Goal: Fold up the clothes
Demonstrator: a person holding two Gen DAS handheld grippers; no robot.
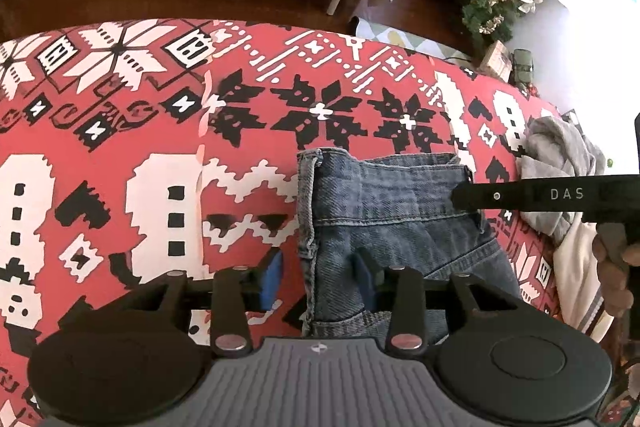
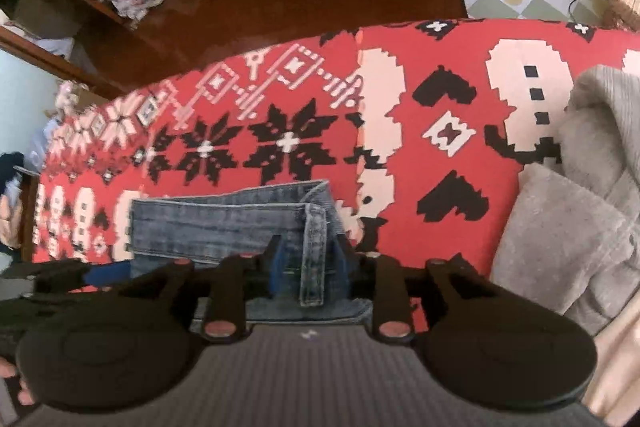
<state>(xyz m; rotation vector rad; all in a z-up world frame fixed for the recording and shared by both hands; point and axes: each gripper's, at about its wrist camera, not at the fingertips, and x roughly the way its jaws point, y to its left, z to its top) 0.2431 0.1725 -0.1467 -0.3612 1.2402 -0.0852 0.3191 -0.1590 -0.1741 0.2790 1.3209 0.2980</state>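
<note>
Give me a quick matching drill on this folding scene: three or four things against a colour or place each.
Things:
1. jeans
2. cloth cover
3. sweater
4. left claw

Descriptions:
A. grey, heaped at the right side
B. red with black and white pattern
C. blue denim, folded
D. astride the jeans' left edge

Pairs: 1-C, 2-B, 3-A, 4-D

Both wrist views steeply overlook jeans (image 1: 392, 211)
</note>
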